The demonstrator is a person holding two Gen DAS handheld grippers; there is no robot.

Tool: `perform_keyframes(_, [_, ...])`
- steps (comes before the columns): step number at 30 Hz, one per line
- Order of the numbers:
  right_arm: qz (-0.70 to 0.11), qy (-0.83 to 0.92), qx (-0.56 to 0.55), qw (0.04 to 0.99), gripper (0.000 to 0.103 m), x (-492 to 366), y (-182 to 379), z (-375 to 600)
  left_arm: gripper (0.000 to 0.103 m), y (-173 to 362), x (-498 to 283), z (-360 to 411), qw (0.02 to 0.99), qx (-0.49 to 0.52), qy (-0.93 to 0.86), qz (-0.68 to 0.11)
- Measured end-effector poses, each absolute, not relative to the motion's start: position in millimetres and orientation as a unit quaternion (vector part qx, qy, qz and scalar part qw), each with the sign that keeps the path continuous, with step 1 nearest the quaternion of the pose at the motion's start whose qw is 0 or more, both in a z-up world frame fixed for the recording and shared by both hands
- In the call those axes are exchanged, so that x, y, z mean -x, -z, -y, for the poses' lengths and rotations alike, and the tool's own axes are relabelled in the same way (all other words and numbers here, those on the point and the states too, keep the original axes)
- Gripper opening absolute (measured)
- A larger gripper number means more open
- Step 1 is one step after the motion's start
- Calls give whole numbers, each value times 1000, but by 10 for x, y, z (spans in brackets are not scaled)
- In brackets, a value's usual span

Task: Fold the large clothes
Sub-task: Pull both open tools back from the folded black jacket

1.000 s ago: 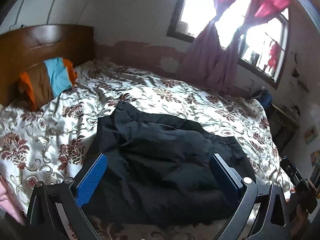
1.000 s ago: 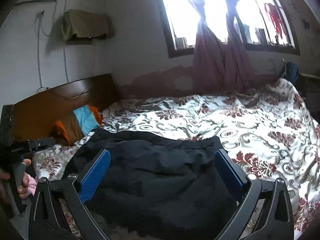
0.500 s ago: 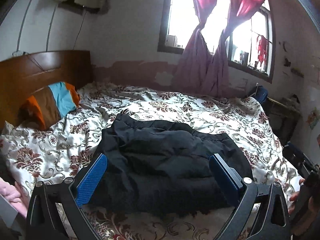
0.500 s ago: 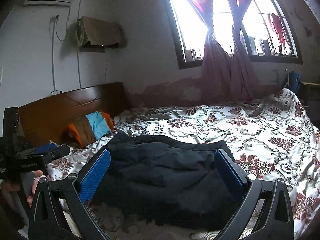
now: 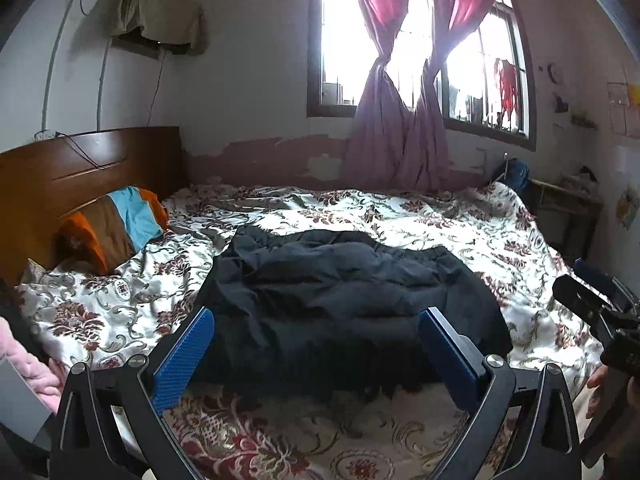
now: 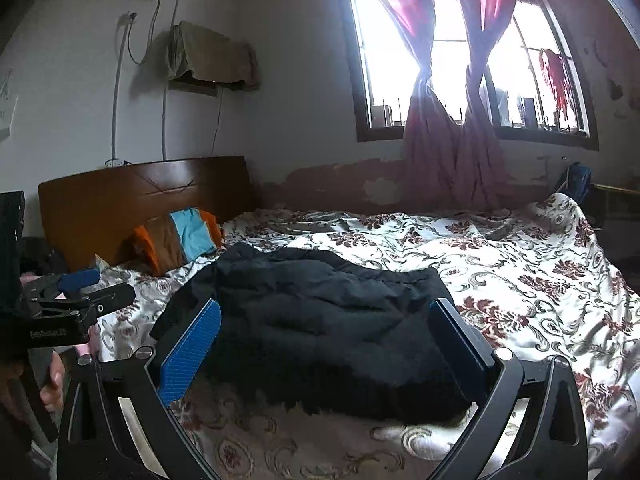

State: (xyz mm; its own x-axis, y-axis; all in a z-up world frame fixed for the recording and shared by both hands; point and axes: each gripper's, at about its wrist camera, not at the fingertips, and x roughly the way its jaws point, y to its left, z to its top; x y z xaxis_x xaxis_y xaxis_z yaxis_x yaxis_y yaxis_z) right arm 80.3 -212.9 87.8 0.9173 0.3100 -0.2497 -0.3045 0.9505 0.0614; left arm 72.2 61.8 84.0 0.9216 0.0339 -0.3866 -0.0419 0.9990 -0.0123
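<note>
On the bed: black padded jacket lies folded into a compact, lumpy bundle.
Left gripper: fingers apart, empty.
Right gripper: fingers apart, empty.
Progress: seemingly almost done; perhaps neatening remains.

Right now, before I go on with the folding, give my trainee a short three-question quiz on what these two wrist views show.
1. True or false: the left gripper is shut on the black garment.
2. What does the black garment lie on? A) the bare floor B) the floral bedspread C) a chair
3. Fill in: the striped pillow leans against the wooden ______.

Key
1. False: both the left gripper and the right gripper are open and hold nothing.
2. B: it lies in a folded bundle on the bedspread.
3. headboard
</note>
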Motion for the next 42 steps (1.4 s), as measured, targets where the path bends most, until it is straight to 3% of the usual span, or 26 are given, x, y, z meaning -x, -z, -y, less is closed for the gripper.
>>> perform_keyframes(23, [-149,-137,11,979,102,-505,-450,2159,103,-189,-385,-580,974,37,-31,-222])
perform_keyframes(37, [-214,-133,2,968,102,-705,-60,2140,103,36,-443,-602,972,23,-47,-227])
perform_keyframes(42, [-220,-122,13,968,102,-769,33,2122,103,214,-583,-642,963,32,-56,-262])
